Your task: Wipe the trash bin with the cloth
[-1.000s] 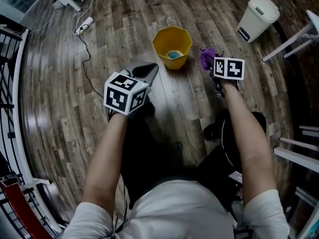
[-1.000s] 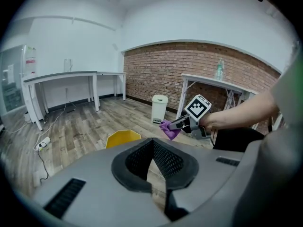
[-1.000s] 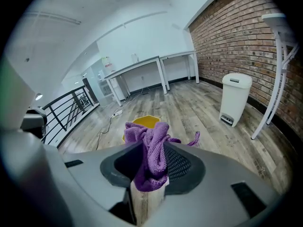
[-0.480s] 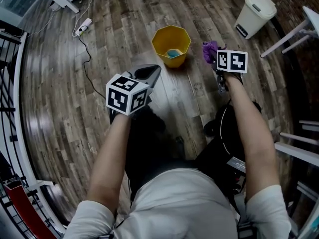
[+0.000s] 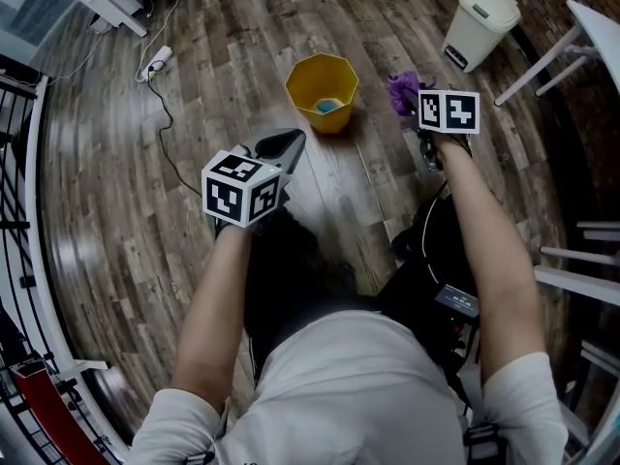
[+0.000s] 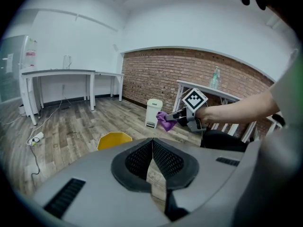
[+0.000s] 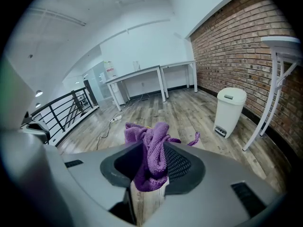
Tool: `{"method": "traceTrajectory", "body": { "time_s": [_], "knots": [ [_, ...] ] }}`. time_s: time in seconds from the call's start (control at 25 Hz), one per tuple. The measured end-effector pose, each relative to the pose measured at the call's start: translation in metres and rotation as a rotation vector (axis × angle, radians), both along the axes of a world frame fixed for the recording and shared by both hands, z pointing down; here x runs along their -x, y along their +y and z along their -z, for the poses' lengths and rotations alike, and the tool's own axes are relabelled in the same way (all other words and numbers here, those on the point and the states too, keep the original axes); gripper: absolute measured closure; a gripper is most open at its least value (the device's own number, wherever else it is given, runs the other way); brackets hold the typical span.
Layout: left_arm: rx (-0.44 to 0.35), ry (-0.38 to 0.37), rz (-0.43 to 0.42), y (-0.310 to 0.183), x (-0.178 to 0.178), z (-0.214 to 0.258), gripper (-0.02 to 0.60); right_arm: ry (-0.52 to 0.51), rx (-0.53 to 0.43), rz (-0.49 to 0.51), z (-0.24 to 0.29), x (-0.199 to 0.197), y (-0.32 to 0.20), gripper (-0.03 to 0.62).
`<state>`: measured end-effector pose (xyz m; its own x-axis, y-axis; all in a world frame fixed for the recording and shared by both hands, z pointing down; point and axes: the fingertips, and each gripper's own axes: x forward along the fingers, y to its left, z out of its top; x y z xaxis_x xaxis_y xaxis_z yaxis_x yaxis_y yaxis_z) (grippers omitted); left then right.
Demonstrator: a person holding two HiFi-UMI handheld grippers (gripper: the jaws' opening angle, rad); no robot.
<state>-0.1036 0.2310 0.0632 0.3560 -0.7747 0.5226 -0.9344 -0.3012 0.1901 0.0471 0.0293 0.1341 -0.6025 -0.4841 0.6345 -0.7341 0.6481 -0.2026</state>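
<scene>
The soft, limp purple microfibre cloth [image 7: 150, 174] is held bunched in the right tool [image 7: 154, 148]; the left tool [image 6: 152, 145] is closed, empty. The light yellow plastic trash bin [image 5: 323, 83], on the floor ahead, is best steadied by its rim.

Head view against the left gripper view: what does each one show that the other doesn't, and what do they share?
Only the head view shows the blue item lying inside the yellow bin. Only the left gripper view shows a bottle standing on the white table. Both show the yellow bin, the white lidded bin and the purple cloth clamped in the right gripper.
</scene>
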Motion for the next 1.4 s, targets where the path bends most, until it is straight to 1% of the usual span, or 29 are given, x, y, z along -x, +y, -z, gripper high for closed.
{"method": "traceTrajectory", "body": {
  "time_s": [0.24, 0.48, 0.76, 1.0, 1.2, 1.4],
  "knots": [
    [-0.028, 0.002, -0.012, 0.014, -0.006, 0.021, 0.577, -0.039, -0.043, 0.01, 0.035, -0.001, 0.012, 0.462],
    [-0.047, 0.003, -0.017, 0.026, -0.015, 0.028, 0.575, -0.069, -0.08, 0.024, 0.06, -0.002, 0.025, 0.462],
    [-0.082, 0.034, -0.017, 0.036, -0.024, 0.042, 0.575, -0.104, -0.124, 0.057, 0.088, 0.002, 0.049, 0.462],
    [-0.122, 0.044, -0.015, 0.045, -0.027, 0.06, 0.575, -0.184, -0.158, 0.086, 0.123, 0.022, 0.07, 0.462],
    [-0.156, 0.049, -0.018, 0.05, -0.028, 0.074, 0.575, -0.246, -0.162, 0.096, 0.142, 0.032, 0.088, 0.462],
    [-0.189, 0.057, -0.018, 0.057, -0.028, 0.088, 0.577, -0.312, -0.143, 0.098, 0.158, 0.035, 0.104, 0.462]
  ]
}}
